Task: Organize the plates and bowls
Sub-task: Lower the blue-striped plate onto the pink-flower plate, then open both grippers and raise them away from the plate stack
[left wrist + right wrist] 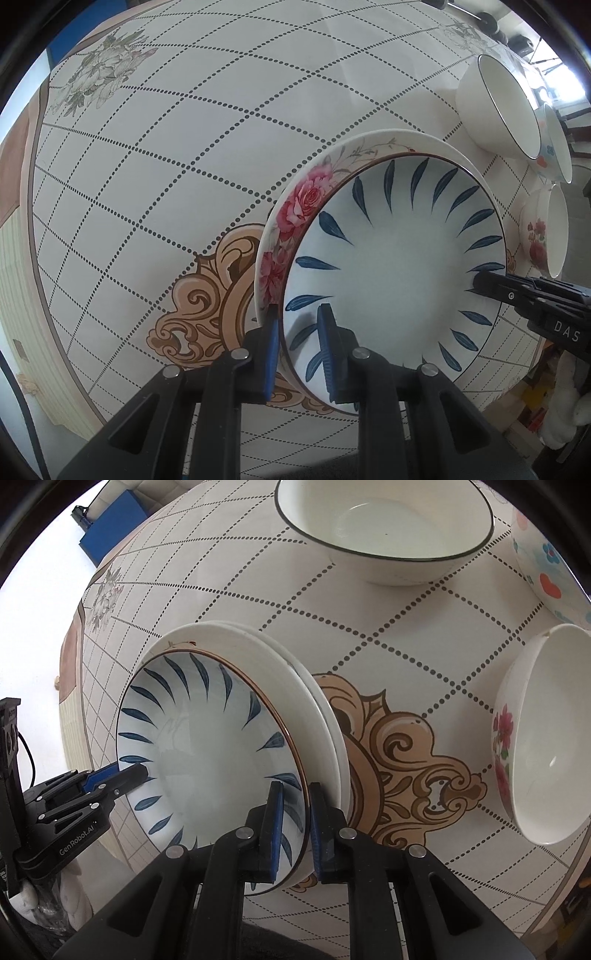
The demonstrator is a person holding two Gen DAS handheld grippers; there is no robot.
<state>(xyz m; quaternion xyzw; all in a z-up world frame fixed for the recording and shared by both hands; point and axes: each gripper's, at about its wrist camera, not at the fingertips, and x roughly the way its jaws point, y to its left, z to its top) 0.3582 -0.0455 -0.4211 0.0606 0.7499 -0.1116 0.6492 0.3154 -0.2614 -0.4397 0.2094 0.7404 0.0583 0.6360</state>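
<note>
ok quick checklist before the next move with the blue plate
1. Left gripper straddles the blue plate rim, one finger each side: ok.
2. Right gripper straddles the opposite rim: ok.
3. Pads actually pressing the rim: cannot tell.
4. Blue plate sits inside the rose plate: ok.
5. Another white plate lies under them; whether the stack is centred: cannot tell.
6. White bowl, hearts bowl and flower bowl stand apart from the stack: ok.

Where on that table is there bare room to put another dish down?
Bare cloth lies left of the plate stack, toward the grey flower print. The right side is crowded: black-rimmed bowl, heart-patterned bowl and rose bowl.
</note>
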